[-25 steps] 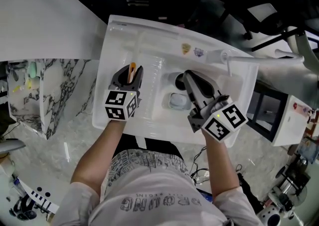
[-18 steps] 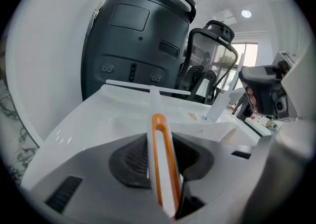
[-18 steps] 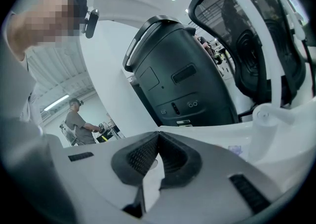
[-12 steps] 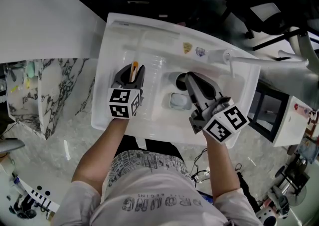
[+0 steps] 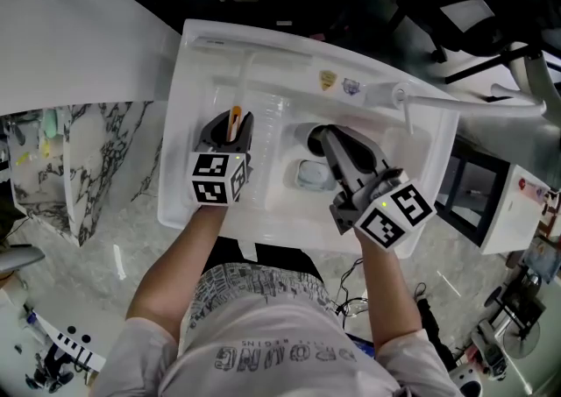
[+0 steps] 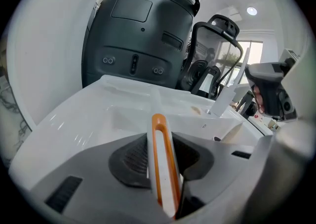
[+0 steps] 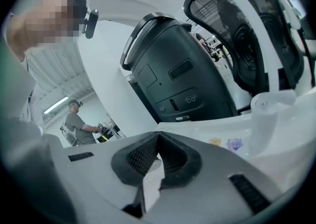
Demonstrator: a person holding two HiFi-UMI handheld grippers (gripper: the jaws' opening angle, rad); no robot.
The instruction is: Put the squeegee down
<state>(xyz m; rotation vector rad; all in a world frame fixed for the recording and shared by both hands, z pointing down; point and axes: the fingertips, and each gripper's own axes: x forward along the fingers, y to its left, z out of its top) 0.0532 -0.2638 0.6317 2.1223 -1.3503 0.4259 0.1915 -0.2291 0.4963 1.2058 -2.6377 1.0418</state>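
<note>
- The squeegee (image 6: 163,168), white with an orange-rimmed handle, is clamped between the jaws of the left gripper (image 5: 230,131), over the left part of the white sink (image 5: 263,58).
- The right gripper (image 5: 331,139) is held near the drain (image 5: 304,137), its jaws brought together at the tips; a white scrap behind them cannot be identified.
- Lowering is judged to be in hand; next, the squeegee should be rested on the sink and the jaws parted.

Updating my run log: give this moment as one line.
left hand-held gripper: shut on squeegee | place: over white sink | step: squeegee not yet released
</note>
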